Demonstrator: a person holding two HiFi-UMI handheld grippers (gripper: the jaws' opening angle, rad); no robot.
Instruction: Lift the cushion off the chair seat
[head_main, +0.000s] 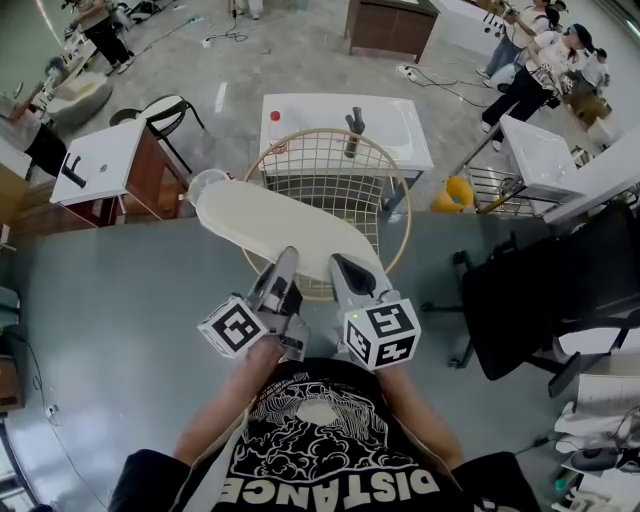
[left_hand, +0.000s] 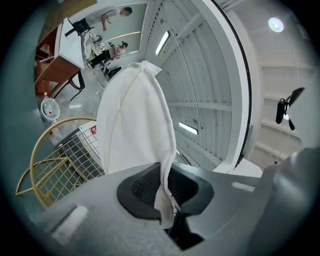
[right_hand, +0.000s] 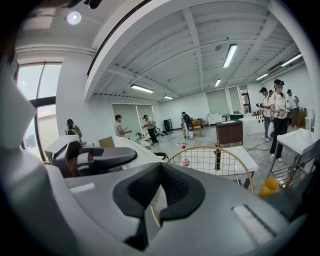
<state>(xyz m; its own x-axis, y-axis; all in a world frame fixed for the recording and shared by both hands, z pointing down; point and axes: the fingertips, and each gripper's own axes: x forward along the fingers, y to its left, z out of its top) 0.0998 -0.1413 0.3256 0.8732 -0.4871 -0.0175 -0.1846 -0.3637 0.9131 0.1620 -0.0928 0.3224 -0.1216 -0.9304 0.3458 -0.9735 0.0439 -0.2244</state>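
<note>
Above the round gold wire chair (head_main: 340, 170), the cream padded fabric cushion (head_main: 270, 225) looks light, soft and edge-grippable. The left gripper (head_main: 288, 257) pinches its near hem. The right gripper (head_main: 341, 263) is closed, empty.

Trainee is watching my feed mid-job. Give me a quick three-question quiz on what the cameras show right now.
1. True or false: the cushion lies flat on the seat of the wire chair.
2. What is between the jaws of the left gripper? A: nothing. B: the cushion's edge. C: a cable.
3. What colour is the wire chair's frame?

Key:
1. False: it is held up at a tilt above the seat.
2. B: the white fabric is pinched between the pads.
3. Gold-yellow.
</note>
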